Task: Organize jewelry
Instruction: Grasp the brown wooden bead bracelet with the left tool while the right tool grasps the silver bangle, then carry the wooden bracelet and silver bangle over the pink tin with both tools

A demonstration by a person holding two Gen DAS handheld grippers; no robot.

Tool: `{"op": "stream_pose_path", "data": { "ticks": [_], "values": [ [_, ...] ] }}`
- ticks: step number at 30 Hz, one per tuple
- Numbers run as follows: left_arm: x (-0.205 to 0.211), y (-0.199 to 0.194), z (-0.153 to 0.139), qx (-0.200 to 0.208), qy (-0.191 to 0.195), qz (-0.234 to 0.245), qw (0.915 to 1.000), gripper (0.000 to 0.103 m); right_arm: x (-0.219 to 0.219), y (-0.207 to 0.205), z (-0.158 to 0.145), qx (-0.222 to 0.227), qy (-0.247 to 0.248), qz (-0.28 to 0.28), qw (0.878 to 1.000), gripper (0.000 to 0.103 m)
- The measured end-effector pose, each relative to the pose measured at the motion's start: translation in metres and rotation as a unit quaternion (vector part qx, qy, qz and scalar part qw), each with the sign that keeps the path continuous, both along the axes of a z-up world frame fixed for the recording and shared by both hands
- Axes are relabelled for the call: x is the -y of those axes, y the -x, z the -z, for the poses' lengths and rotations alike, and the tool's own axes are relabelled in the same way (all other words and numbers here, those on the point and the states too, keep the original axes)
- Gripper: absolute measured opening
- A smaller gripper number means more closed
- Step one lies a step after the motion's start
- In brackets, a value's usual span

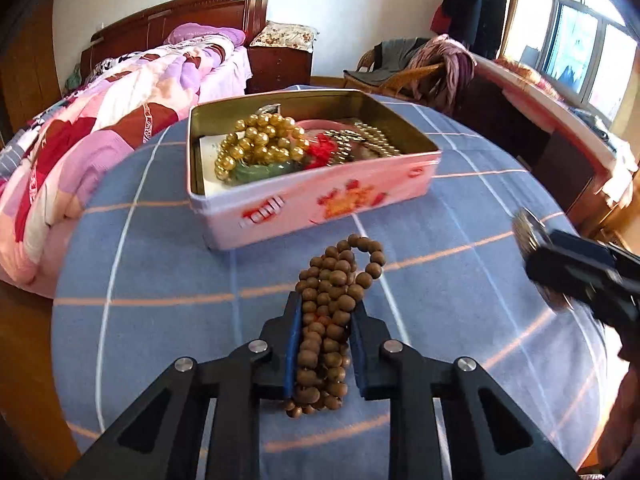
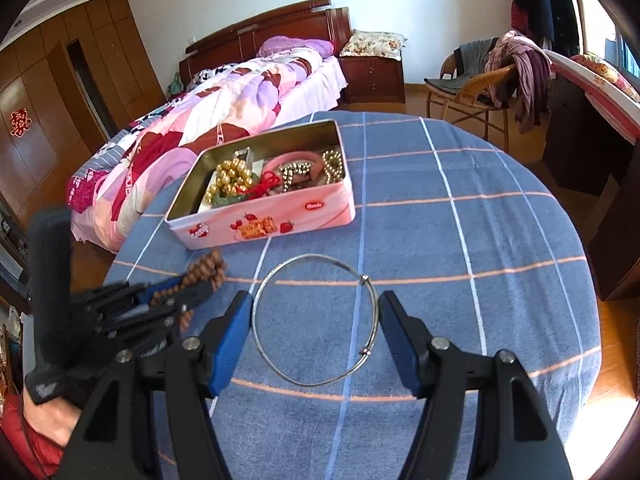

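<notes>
Gripping a wooden bead strand (image 1: pixel 328 312) just near of the pink tin (image 1: pixel 320 200), the left gripper (image 1: pixel 326 312) must carry it in; the right gripper (image 2: pixel 316 312), wide open, straddles a wire bangle (image 2: pixel 316 320).

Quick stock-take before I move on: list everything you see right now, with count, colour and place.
Wooden bead strand: one, brown, clamped in the left gripper above the cloth.
Wire bangle: one, silver, flat on the cloth between the right gripper's fingers.
Tin: one, pink, open, on the table's far side.
Pearl beads: one bunch, gold, in the tin.
Jade piece: one, green, in the tin.
Tablecloth: one, blue checked, over the round table.
Left gripper: black, blue pads, shut.
Right gripper: black, blue pads, open.
</notes>
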State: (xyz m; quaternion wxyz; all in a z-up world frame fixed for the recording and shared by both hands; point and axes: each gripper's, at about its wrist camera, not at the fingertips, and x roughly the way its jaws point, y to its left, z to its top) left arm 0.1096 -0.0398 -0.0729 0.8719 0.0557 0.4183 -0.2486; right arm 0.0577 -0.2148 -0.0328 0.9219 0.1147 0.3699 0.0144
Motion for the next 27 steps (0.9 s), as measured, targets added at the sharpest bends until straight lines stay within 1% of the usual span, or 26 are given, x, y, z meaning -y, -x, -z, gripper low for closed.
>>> {"op": "stream_pose_path", "data": {
  "ticks": [2,5,7,13,20,27],
  "values": [
    [-0.004,0.014,-0.005,0.015,0.019,0.003,0.9997,0.022,0.0,0.001,-0.003,0.004,0.006,0.005,1.0,0.067],
    [-0.011,0.025,-0.016,0.025,0.061,0.009,0.9978,0.022,-0.001,0.001,-0.009,0.013,0.027,0.01,0.999,0.067],
    [-0.014,0.028,-0.024,0.036,0.068,0.004,0.997,0.022,-0.005,-0.001,-0.012,0.018,0.042,0.011,0.999,0.068],
    [-0.027,0.022,-0.049,0.064,0.1,-0.025,0.9926,0.022,-0.01,-0.009,-0.023,0.031,0.053,0.01,0.998,0.067],
    [-0.034,0.008,-0.071,0.101,0.11,-0.05,0.9875,0.022,-0.022,-0.025,-0.046,0.061,0.076,0.006,0.995,0.068],
    [-0.033,-0.016,-0.077,0.109,0.107,-0.067,0.986,0.022,-0.029,-0.048,-0.06,0.08,0.084,0.002,0.993,0.068]
  ]
}}
